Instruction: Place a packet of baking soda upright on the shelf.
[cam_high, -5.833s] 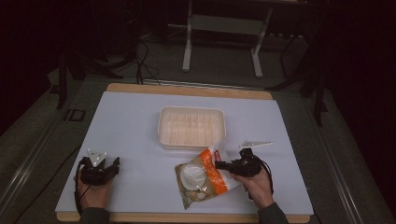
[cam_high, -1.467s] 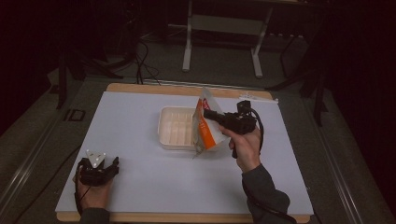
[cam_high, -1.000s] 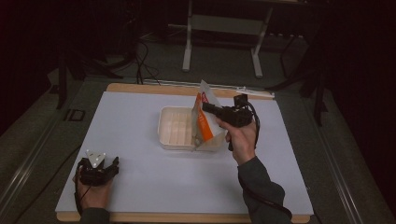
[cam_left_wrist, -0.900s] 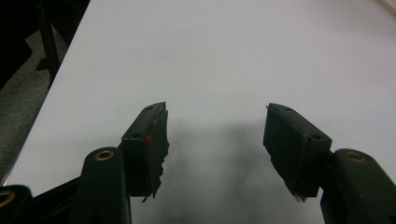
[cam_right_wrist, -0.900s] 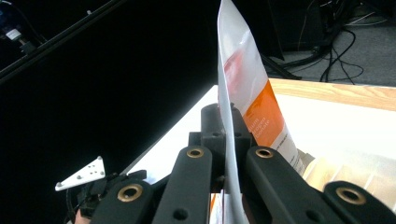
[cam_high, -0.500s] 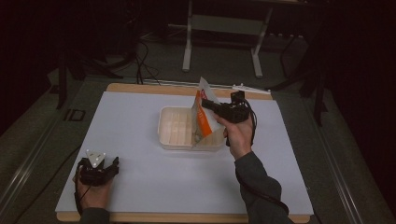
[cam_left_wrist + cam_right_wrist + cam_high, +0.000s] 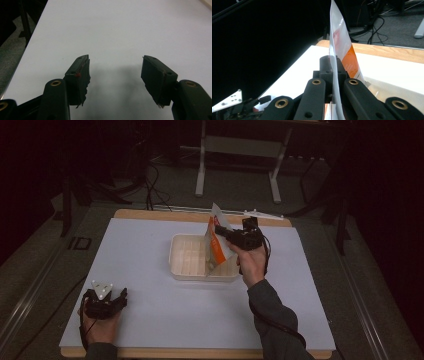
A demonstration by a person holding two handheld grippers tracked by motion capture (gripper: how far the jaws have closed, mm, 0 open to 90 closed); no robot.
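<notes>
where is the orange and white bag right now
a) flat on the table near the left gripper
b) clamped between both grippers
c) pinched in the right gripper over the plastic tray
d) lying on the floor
c, the right gripper has its jaws shut on the orange and white bag, which hangs upright over the plastic tray; the left gripper sits open near the table's front left corner.

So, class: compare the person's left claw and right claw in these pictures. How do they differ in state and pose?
The left claw stands open with nothing between its jaws; the right claw is shut on the orange-and-white bag. The left claw sits low at the table's near left corner; the right claw is raised over the shallow white tray. Both are black, two-jawed and hand-held.
</notes>
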